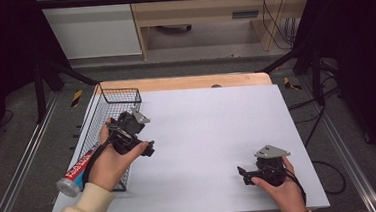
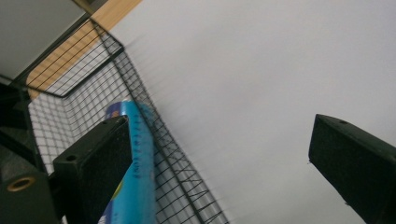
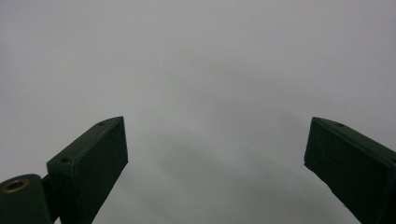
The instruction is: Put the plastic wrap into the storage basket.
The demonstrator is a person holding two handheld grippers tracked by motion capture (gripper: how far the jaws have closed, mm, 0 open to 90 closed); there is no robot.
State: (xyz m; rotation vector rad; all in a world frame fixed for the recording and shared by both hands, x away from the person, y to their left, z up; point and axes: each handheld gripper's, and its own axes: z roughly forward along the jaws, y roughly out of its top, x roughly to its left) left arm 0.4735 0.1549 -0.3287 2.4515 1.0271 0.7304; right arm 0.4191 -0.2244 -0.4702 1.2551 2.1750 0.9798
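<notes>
Tube point(image 1: 76, 170): lies in the basket point(image 1: 117, 95) at the table's 8 o'clock side; long axis runs from 7 o'clock to 1 o'clock in the high view; silver cap end points to 7 o'clock, past the basket's near end; red label shows on its near part; in the left gripper view a blue stretch of it point(image 2: 136, 163) lies along the basket's wire wall, partly behind one jaw.
Basket: black wire mesh, long and narrow, along the table's left edge; far end open to view, near end hidden under the left hand point(image 1: 111, 164).
Left gripper point(image 1: 146, 148): held over the basket's right rim, at 9 o'clock from the table's middle; jaws wide apart, nothing between them; jaws point toward 4 o'clock, out over the sheet point(image 1: 209, 144).
Right gripper point(image 1: 242, 175): at 5 o'clock on the table, low over the sheet, in the right hand point(image 1: 282, 187); jaws wide apart and empty; jaws point toward 9 o'clock.
Sheet: pale grey, covers nearly all the table point(image 1: 184, 82); a wood strip shows bare along the far edge.
Open room: the sheet's middle, its far half and its right side lie bare; the grippers stand well apart.
</notes>
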